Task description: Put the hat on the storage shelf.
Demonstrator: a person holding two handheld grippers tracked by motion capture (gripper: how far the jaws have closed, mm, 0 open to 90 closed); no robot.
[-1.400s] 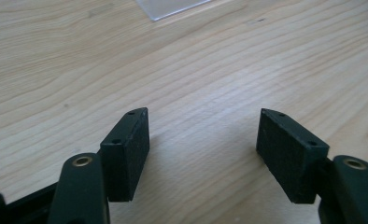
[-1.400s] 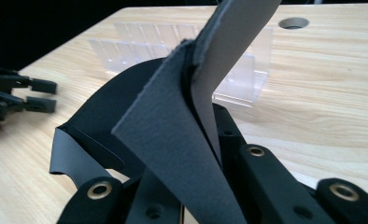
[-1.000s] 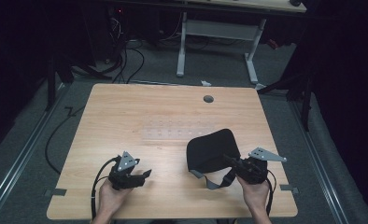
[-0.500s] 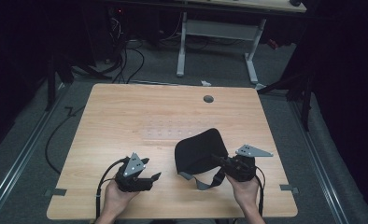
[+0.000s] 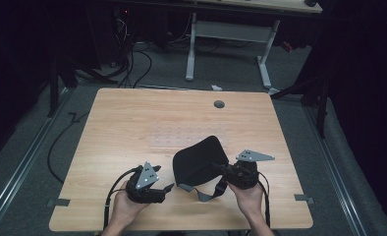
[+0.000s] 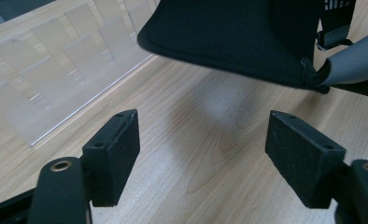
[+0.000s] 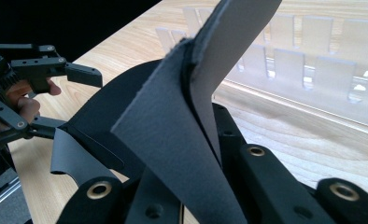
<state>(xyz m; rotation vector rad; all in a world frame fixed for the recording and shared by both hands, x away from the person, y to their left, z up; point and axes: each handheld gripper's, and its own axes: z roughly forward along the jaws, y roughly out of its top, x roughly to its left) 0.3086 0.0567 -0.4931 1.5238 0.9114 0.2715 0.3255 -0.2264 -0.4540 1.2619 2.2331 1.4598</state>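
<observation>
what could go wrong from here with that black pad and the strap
1. The right hand-held gripper is shut on the grey strap alone, so the black pad hangs from it and could swing or slip free.
2. The left hand-held gripper, whose jaws have just been opening, has nothing between them; closing now would likely miss the raised pad edge.
3. The loose strap end near the table could snag.

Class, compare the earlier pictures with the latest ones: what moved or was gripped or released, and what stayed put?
The right gripper, shut on the black pad's grey strap, carried the black pad leftward toward the left gripper, whose jaws have just been opening with nothing between them. The wooden table stayed as it was.
</observation>
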